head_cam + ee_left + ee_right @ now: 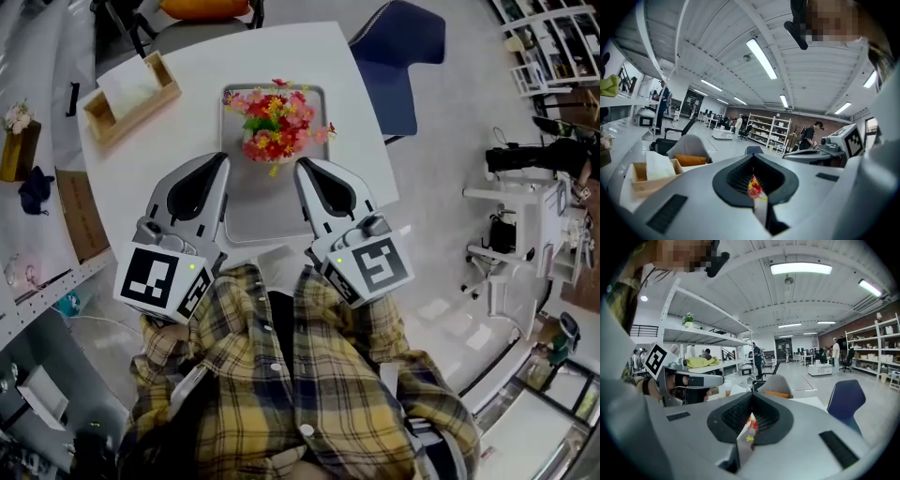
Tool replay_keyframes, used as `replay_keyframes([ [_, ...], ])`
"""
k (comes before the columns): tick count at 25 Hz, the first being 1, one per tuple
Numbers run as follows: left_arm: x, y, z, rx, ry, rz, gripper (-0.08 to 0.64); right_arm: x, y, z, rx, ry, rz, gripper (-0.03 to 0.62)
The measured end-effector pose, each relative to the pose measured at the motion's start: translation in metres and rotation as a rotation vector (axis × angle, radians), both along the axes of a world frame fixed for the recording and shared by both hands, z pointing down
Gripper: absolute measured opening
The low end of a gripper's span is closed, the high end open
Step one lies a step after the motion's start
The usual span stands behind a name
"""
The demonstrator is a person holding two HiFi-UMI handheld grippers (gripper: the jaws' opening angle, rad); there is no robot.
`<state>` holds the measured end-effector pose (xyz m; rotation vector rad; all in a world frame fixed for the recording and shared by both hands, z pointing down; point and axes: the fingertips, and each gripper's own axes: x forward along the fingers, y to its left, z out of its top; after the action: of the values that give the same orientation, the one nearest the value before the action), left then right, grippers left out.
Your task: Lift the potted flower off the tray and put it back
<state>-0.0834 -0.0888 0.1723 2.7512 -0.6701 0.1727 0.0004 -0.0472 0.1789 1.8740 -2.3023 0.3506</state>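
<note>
While potted flower sits on tray: left tongs, right tongs together, pointing inward.

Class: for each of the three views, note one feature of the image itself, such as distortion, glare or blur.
Head view: evenly lit, the table edges curve, potted flower sharp. Left gripper view: fisheye with black corners, ceiling light blown out. Right gripper view: same fisheye, ceiling lamp glares.

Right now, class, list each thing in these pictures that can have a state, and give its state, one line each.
tray: lying flat, loaded at its far end.
potted flower: upright on the tray, not held.
left tool: shut, empty.
right tool: shut, empty.
wooden box: open top, white paper inside.
</note>
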Motion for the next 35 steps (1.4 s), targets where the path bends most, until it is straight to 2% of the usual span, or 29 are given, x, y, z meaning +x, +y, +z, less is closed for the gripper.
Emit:
replay_keyframes([
  [10, 0.023, -0.004, 0.020, 0.004, -0.073, -0.006, 0.009, 0.014, -0.003, 0.017, -0.044, 0.008, -0.043, -0.002],
  [15, 0.029, -0.002, 0.037, 0.002, -0.105, 0.013, 0.009, 0.014, -0.007, 0.031, -0.052, -0.027, -0.055, -0.002],
  [22, 0.026, 0.003, 0.069, -0.059, -0.133, 0.036, 0.011, 0.028, -0.003, 0.057, -0.100, -0.047, -0.056, 0.001],
  [27, 0.027, -0.004, 0.096, -0.079, -0.166, 0.044, 0.012, 0.031, -0.005, 0.090, -0.159, -0.075, -0.071, 0.059],
  [32, 0.030, -0.006, 0.122, -0.105, -0.198, 0.081, 0.084, 0.032, -0.004, 0.125, -0.243, -0.093, -0.082, 0.105],
  [35, 0.031, -0.006, 0.135, -0.113, -0.212, 0.098, 0.118, 0.032, -0.006, 0.141, -0.263, -0.100, -0.108, 0.130],
])
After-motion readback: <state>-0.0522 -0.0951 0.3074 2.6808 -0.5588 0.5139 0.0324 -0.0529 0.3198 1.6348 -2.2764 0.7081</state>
